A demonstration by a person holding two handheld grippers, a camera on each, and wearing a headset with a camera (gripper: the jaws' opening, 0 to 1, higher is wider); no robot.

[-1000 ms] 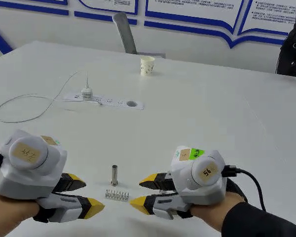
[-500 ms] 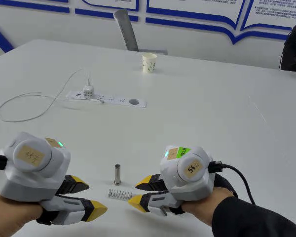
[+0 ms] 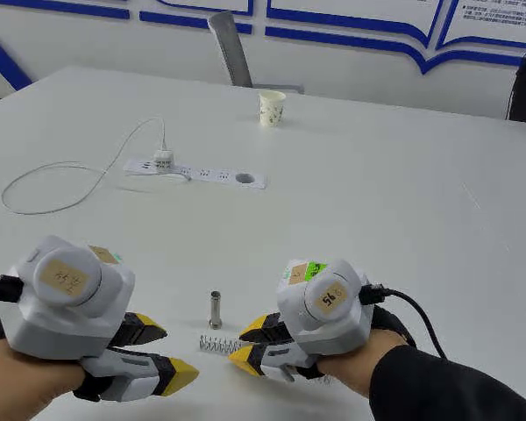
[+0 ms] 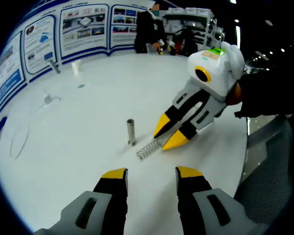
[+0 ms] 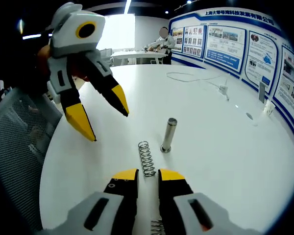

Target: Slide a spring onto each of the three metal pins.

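- The spring [image 5: 147,157] lies flat on the counter [image 3: 377,202] close to its near edge, just beside the foot of the upright pin [image 5: 168,134] and not yet on it.
- Your right tongs [image 5: 148,175] stand narrow, one tip on either side of the spring's end; I cannot tell whether they touch it. Pinch lightly near that end so the coils neither squash nor flick away.
- Lift, turn the spring upright, line its open end over the pin's top, then lower it.
- Your left tongs [image 4: 150,172] hang wide and empty nearby; use them to steady the pin if it threatens to tip.
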